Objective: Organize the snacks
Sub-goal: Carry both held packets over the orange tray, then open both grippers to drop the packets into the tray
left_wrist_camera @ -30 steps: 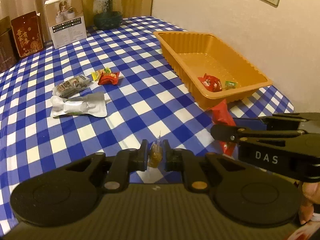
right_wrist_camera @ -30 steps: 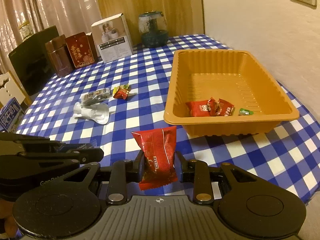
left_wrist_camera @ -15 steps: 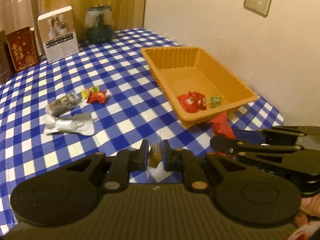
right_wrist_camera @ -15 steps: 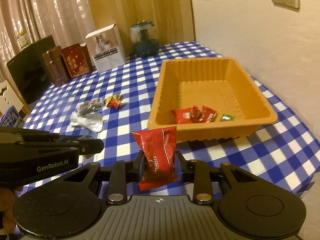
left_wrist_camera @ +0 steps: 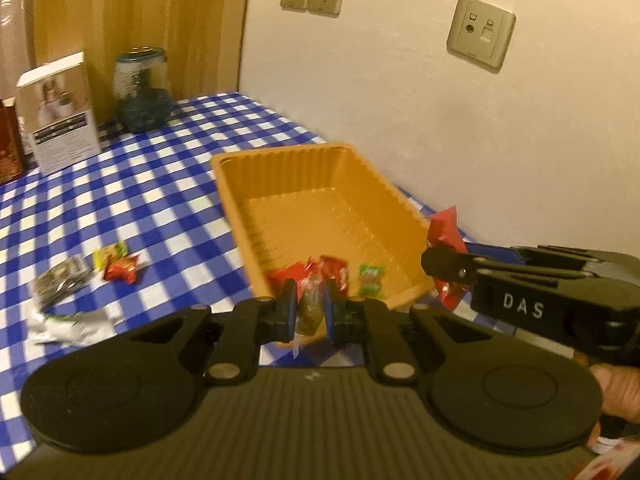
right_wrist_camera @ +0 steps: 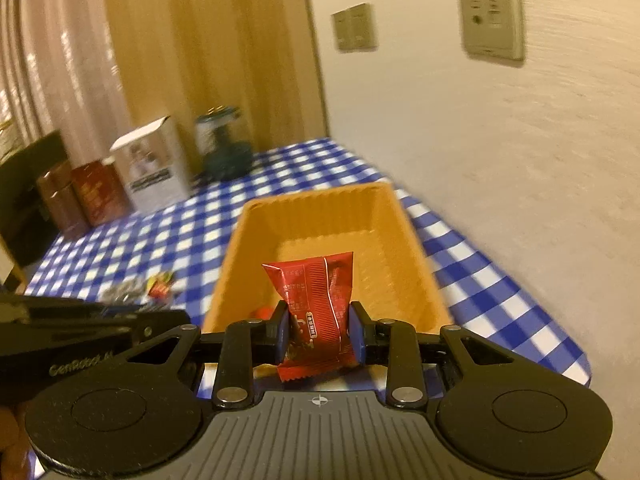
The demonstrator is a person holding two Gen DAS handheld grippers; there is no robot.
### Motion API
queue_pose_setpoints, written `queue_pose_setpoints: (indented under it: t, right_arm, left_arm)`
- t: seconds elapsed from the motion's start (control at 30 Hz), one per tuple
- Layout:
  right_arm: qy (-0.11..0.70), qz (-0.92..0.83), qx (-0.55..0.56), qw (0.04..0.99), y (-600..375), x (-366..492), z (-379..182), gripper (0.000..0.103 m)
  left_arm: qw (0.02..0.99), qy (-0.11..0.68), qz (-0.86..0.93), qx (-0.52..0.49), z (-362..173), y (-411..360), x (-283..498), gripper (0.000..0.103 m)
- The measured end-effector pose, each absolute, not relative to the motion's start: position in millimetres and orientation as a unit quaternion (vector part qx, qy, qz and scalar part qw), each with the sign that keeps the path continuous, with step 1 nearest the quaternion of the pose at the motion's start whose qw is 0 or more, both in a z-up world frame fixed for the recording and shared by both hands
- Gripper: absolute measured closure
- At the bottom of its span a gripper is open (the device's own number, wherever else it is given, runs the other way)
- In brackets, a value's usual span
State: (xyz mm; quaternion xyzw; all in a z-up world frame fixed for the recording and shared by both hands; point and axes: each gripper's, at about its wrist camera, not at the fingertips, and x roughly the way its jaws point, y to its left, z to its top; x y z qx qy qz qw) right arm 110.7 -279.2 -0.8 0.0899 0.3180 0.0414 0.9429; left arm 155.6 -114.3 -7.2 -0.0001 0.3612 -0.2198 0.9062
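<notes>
Clamped in the left gripper (left_wrist_camera: 310,312), a small clear-wrapped brownish candy (left_wrist_camera: 311,309), held upright between the blue pads just short of the near wall of the orange tray (left_wrist_camera: 280,168). Pinched in the right gripper (right_wrist_camera: 318,336), a red snack packet (right_wrist_camera: 316,300), standing tall between the pads and reaching over the near end of the same tray (right_wrist_camera: 320,208) — both grippers side by side above the blue-and-white checked tablecloth (left_wrist_camera: 140,200). Seen from the left wrist view as well, the right gripper (left_wrist_camera: 444,264) at the tray's right corner, the red packet (left_wrist_camera: 446,228) jutting up from its tip. Already lying in the near end of the tray: two red-wrapped snacks (left_wrist_camera: 320,270) and a small green candy (left_wrist_camera: 370,278). Out on the cloth to the left, well apart from the tray — a red wrapped sweet (left_wrist_camera: 122,270) touching a yellow one (left_wrist_camera: 108,256), a dark patterned packet (left_wrist_camera: 60,282) beside them, and a crumpled white wrapper (left_wrist_camera: 68,322) nearer the camera. At the far edge of the table, a white box (left_wrist_camera: 60,112), a glass jar (left_wrist_camera: 142,90) and reddish tins (right_wrist_camera: 80,196). On the wall, pale socket plates (left_wrist_camera: 480,32).
</notes>
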Motion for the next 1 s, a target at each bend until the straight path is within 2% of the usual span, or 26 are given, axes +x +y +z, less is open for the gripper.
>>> queue_pose_setpoints:
  t: [0.63, 0.7, 1.0]
  right_arm:
    - [0.323, 0.026, 0.118, 0.939, -305.7, 157.6, -29.5, 0.072]
    - [0.325, 0.025, 0.118, 0.938, -305.8, 158.0, -31.2, 0.072]
    - [0.328, 0.023, 0.119, 0.937, -305.4, 159.0, -32.3, 0.072]
  left_arm:
    - [0.896, 0.384, -0.224, -0.004, -40.3, -142.0, 208.7, 0.090]
    - [0.897, 0.382, -0.221, -0.008, -41.1, -142.2, 210.2, 0.081]
    - [0.906, 0.373, -0.195, -0.030, -31.7, -112.8, 209.0, 0.081]
